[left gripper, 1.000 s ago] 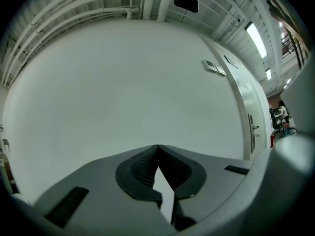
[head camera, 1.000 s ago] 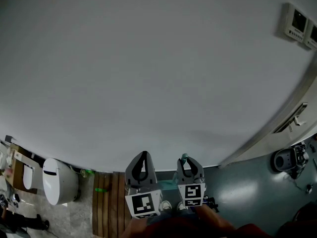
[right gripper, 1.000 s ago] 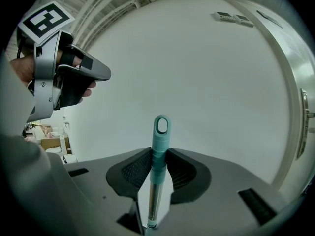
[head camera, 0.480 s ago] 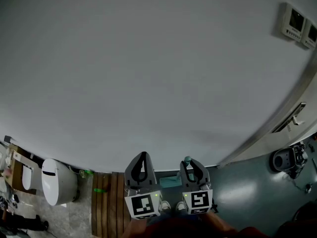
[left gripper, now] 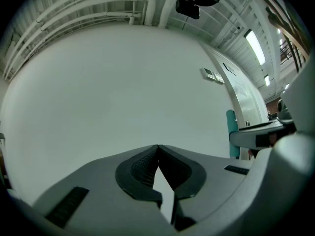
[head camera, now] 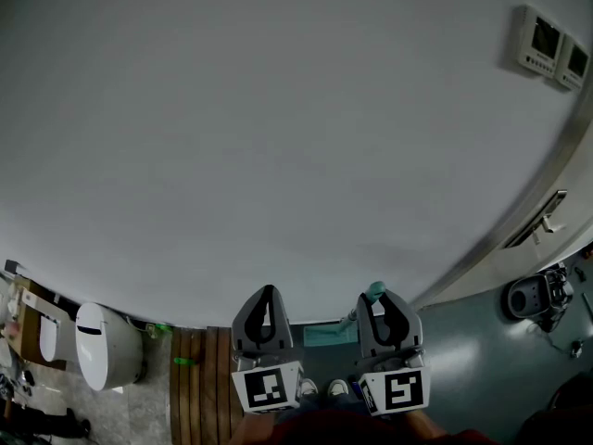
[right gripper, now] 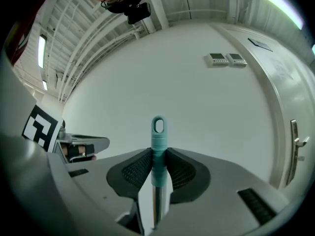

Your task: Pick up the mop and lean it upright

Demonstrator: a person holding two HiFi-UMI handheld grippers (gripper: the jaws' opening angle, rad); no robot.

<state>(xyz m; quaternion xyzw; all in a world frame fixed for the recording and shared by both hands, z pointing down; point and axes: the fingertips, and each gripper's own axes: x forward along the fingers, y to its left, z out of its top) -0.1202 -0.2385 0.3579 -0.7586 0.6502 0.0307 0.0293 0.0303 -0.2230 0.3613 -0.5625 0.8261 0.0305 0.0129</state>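
Step in hand: mop lifted, carry-to-wall phase, as I judge it; the lean itself is not yet done.

Right gripper [right gripper: 158, 154]: fingers at a narrow setting, clamped on the mop [right gripper: 158, 132] at its teal grip; the hanging eye stands clear above the fingertips, the metal shaft drops away below them; handle reads roughly upright.

Left gripper [left gripper: 158, 146]: fingers closed tip to tip, nothing between them; it hangs just beside the right one and carries no load.

Head view: a teal patch [head camera: 322, 335] lies below and between the two pairs of fingers; probably the mop head, but I cannot be sure.

Next move, my estimate: bring the handle top forward to the wall [head camera: 278, 137] ahead of the fingers, foot on the floor, shaft tilted slightly so it rests; only then ease the right fingers off; the left could steady the shaft if it starts to slide.

Surroundings: toilet [head camera: 102, 346] well off beyond the left fingers; wood-slat flooring [head camera: 199, 378] below them; door [head camera: 547, 221] with its lever handle beyond the right fingers; two wall panels [head camera: 547, 43] high on that side; a round dark device [head camera: 528, 297] on the floor near the door.

Obstructions: none on the bare wall directly ahead; risk is a smooth wall letting the handle slip sideways towards the door frame.
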